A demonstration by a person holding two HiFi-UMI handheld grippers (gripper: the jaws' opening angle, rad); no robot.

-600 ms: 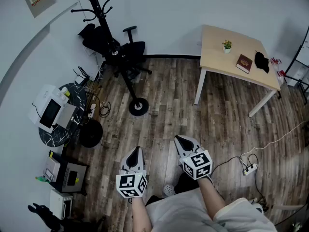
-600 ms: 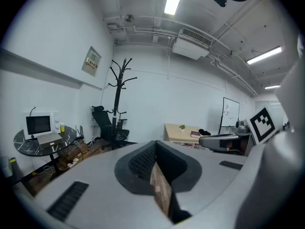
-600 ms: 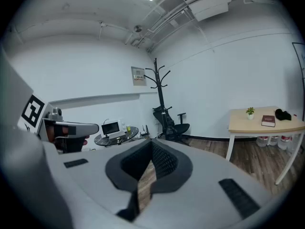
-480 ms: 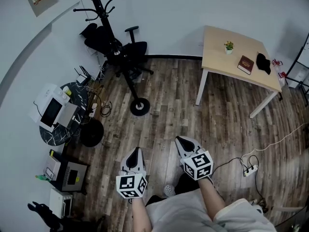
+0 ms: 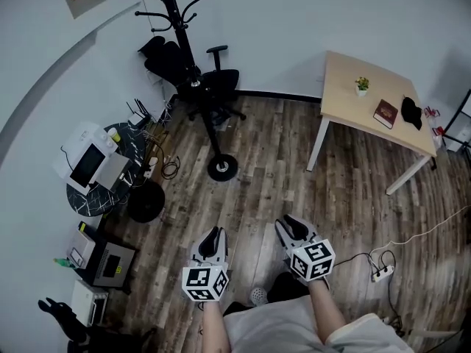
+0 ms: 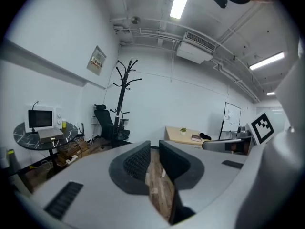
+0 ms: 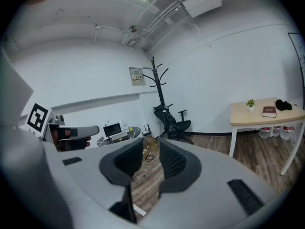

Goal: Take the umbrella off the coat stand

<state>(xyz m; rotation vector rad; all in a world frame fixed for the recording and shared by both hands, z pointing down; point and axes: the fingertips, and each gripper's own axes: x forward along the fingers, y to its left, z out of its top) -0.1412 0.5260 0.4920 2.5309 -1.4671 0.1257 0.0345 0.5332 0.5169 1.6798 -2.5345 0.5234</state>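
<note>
Pot (image 5: 361,92) on table (image 5: 349,87) seemingly holds plant (image 5: 361,82); coat stand (image 5: 177,22) beside chair (image 5: 223,80)

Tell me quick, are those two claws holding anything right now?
Left gripper: jaws barely apart, holding nothing.
Right gripper: open, holding nothing.

Matt wood-grain floor (image 5: 265,160); pale wooden table (image 5: 346,101)

Left claw (image 5: 213,234), right claw (image 5: 292,224): narrowly apart.
</note>
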